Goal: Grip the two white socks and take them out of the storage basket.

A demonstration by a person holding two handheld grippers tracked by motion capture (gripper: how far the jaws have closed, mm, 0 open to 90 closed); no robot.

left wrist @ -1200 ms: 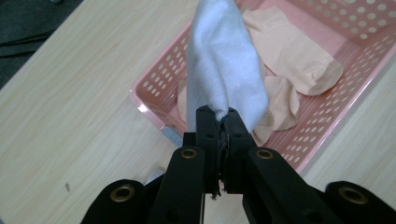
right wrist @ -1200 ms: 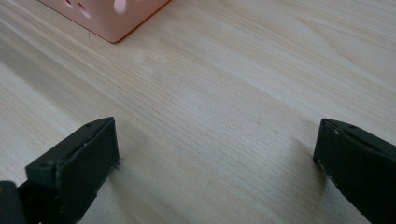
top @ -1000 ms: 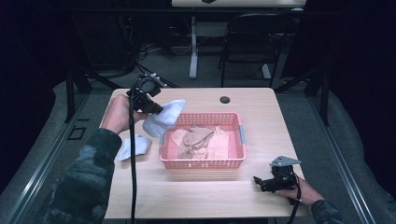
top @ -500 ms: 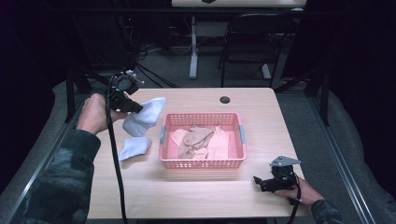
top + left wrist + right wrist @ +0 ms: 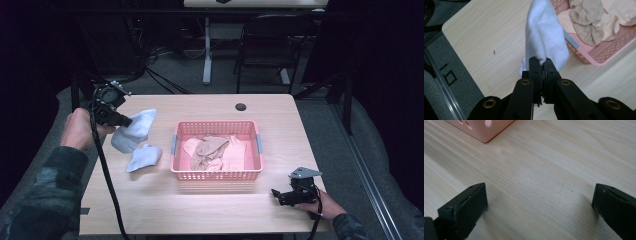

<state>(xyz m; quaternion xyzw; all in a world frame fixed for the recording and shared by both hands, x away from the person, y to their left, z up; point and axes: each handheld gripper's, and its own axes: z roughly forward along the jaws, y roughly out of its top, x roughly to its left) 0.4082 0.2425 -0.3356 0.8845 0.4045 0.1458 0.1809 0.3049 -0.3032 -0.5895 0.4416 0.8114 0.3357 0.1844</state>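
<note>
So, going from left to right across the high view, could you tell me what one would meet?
left gripper → held white sock → pink basket of beige socks → right gripper.

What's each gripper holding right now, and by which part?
Left gripper pinches the pale blue sock at one end; right gripper holds nothing, fingers open.

sleeve (image 5: 42, 200): dark camouflage | left hand-held gripper (image 5: 543, 62): black jaws, brass screws | cable (image 5: 107, 185): black
</note>
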